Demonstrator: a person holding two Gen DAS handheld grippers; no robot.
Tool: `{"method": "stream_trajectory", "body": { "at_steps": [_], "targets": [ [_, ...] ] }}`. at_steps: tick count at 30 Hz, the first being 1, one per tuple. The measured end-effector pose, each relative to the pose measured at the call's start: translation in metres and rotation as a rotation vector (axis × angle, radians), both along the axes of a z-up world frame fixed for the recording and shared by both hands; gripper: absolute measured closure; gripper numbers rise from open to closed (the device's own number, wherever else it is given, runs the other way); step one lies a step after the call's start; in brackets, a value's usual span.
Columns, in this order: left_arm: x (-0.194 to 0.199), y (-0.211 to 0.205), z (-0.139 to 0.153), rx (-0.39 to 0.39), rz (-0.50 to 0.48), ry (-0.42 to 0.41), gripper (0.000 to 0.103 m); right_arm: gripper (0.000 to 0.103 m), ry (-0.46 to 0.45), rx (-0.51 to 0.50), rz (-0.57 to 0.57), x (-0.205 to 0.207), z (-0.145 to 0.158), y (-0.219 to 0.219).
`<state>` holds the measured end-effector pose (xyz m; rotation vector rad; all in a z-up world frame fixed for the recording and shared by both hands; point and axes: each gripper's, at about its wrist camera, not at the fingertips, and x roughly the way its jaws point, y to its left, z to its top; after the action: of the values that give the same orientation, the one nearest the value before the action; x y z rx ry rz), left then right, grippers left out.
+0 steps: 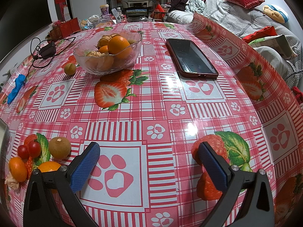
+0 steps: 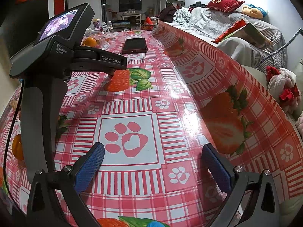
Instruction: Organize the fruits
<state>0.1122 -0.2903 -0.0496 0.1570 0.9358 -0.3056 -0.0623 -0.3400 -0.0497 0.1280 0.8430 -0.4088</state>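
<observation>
A glass bowl (image 1: pixel 132 56) with oranges and walnuts stands at the far middle of the table; a small brown fruit (image 1: pixel 70 69) lies just left of it. Near my left gripper (image 1: pixel 149 154), to its left, lie a brown fruit (image 1: pixel 59 147), two cherry tomatoes (image 1: pixel 29 149), a kumquat (image 1: pixel 18 169) and an orange (image 1: pixel 49 167) partly hidden by the gripper's body. The left gripper is open over the cloth, holding nothing. My right gripper (image 2: pixel 153 153) is open too, empty, above a paw print. The left gripper's body (image 2: pixel 47 71) fills the left of the right wrist view.
A dark phone (image 1: pixel 191 57) lies right of the bowl. A black charger and cable (image 1: pixel 47 51) and a blue glove (image 1: pixel 17 88) sit at the left. The tablecloth's right edge (image 1: pixel 246 60) curls up beside a sofa (image 1: pixel 236 17) piled with cushions.
</observation>
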Motion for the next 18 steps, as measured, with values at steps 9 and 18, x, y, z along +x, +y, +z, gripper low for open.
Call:
{"method": "stream_trajectory", "body": {
  "at_steps": [9, 18],
  "targets": [
    [0.0001, -0.0001, 0.0000, 0.000, 0.001, 0.000, 0.000, 0.000, -0.002, 0.000, 0.007, 0.0003, 0.0003, 0.0007],
    [0.0002, -0.0001, -0.0001, 0.000, 0.001, 0.000, 0.000, 0.000, 0.021, 0.012, 0.012, 0.0048, 0.0008, -0.0010]
  ]
}}
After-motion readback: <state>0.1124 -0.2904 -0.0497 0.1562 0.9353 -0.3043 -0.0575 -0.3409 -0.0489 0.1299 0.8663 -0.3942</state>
